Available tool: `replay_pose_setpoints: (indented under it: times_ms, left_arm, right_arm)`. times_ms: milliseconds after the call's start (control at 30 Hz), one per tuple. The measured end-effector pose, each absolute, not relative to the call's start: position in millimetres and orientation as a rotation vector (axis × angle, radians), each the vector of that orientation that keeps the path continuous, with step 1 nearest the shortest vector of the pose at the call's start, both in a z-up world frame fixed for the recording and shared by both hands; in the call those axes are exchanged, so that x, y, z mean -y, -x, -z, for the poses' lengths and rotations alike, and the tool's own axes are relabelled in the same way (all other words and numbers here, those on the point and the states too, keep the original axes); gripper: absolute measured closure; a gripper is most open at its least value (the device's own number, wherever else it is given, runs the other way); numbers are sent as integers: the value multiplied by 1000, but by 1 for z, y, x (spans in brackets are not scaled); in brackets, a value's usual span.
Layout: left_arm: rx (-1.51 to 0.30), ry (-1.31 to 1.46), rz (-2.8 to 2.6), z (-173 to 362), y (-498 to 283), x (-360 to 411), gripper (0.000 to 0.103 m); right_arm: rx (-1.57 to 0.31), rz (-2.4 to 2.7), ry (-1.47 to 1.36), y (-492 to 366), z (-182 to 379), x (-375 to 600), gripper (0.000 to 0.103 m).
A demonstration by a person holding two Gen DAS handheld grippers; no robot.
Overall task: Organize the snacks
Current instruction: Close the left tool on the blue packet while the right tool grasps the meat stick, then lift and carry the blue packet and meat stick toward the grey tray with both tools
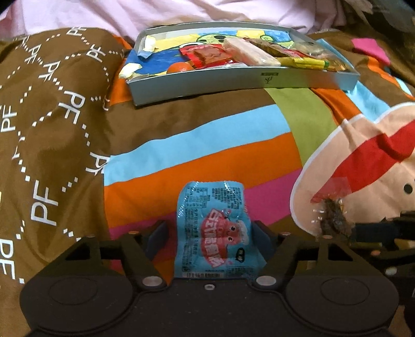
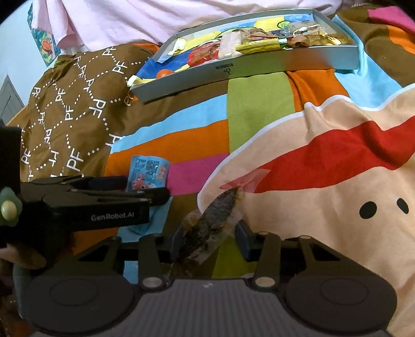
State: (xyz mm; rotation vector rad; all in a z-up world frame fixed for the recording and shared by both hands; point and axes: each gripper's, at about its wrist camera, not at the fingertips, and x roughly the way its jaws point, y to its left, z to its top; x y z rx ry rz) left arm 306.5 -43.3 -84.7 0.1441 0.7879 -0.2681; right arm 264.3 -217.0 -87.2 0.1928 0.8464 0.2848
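A blue snack packet (image 1: 212,223) with a red cartoon crab lies on the striped bedcover between the fingers of my left gripper (image 1: 210,230). The pads stand close beside its edges, with a sliver of cover showing at the left one. The right wrist view shows the same blue packet (image 2: 147,171) sticking up between the left gripper's fingers (image 2: 155,195). My right gripper (image 2: 210,233) has its pads against both sides of a clear-wrapped dark snack (image 2: 218,215) with a red end. That dark snack (image 1: 334,220) also shows at the right of the left wrist view.
A shallow grey box (image 1: 233,80) (image 2: 285,64) with several wrapped snacks and an orange ball sits farther up the bed. Brown "PF" patterned fabric (image 1: 52,129) bulges on the left. Pink bedding (image 1: 207,10) lies behind the box.
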Motion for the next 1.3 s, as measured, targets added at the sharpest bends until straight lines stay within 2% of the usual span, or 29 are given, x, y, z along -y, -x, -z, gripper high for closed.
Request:
replay_pose_setpoints:
  times_ms: [100, 333, 500, 600, 733, 1133, 1300]
  left_arm:
    - [-789, -141, 274, 84, -305, 43, 41]
    - [-790, -129, 268, 85, -299, 43, 43]
    - [-798, -112, 263, 85, -293, 41, 44]
    - [-801, -84, 256, 85, -287, 38, 44]
    - [-796, -67, 251, 87, -279, 34, 44]
    - [-787, -53, 247, 88, -266, 29, 44]
    - [-785, -48, 242, 88, -263, 28, 45]
  right_arm:
    - [-846, -291, -207, -267, 88, 218, 55]
    - [-825, -299, -210, -273, 94, 218, 51]
    - [-813, -296, -177, -270, 93, 213, 53]
    - [-820, -303, -201, -269, 92, 215, 57]
    - [-834, -340, -275, -270, 92, 220, 71]
    - [-871, -400, -380, -277, 101, 223, 73]
    - [-851, -414, -385, -276, 99, 221, 84]
